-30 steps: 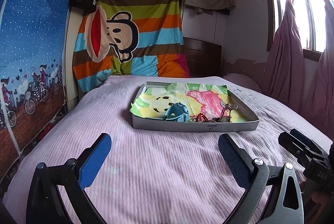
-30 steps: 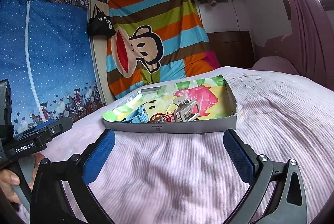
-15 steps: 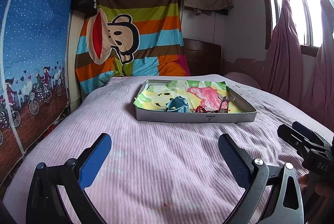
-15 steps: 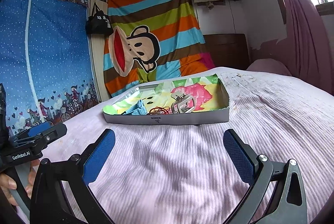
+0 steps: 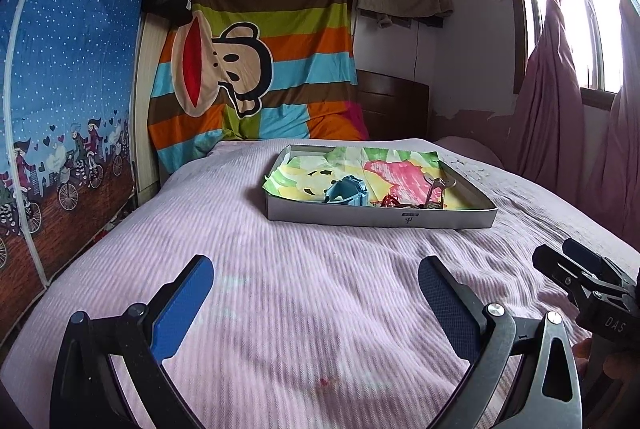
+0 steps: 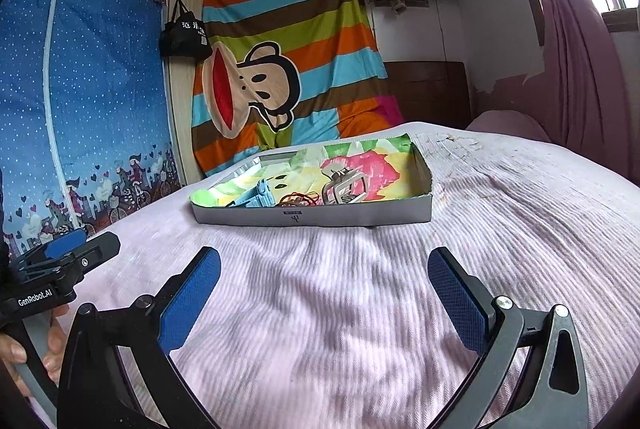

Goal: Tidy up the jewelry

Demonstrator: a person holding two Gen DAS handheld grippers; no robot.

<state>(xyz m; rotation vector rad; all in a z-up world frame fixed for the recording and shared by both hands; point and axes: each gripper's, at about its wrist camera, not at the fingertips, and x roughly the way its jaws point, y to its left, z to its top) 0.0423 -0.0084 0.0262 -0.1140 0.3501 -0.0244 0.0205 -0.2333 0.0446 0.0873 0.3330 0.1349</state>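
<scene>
A shallow grey box (image 5: 380,218) lined with colourful paper sits on the pink bed, seen also in the right wrist view (image 6: 312,217). Inside lie a blue hair clip (image 5: 346,191) (image 6: 256,198), a red string bracelet (image 5: 390,201) (image 6: 298,198) and a silver metal clip (image 5: 436,189) (image 6: 344,187). My left gripper (image 5: 316,295) is open and empty, low over the bedspread well short of the box. My right gripper (image 6: 324,289) is open and empty too, beside it; its side shows in the left wrist view (image 5: 576,269).
The pink ribbed bedspread (image 5: 280,269) covers the bed. A blue fabric wardrobe (image 5: 68,89) stands at the left, a striped monkey blanket (image 5: 256,61) hangs on the back wall, and pink curtains (image 5: 560,101) by the window are at the right.
Both grippers have pulled back and dropped lower, away from the box, which now looks smaller and farther. Both stay open and empty.
</scene>
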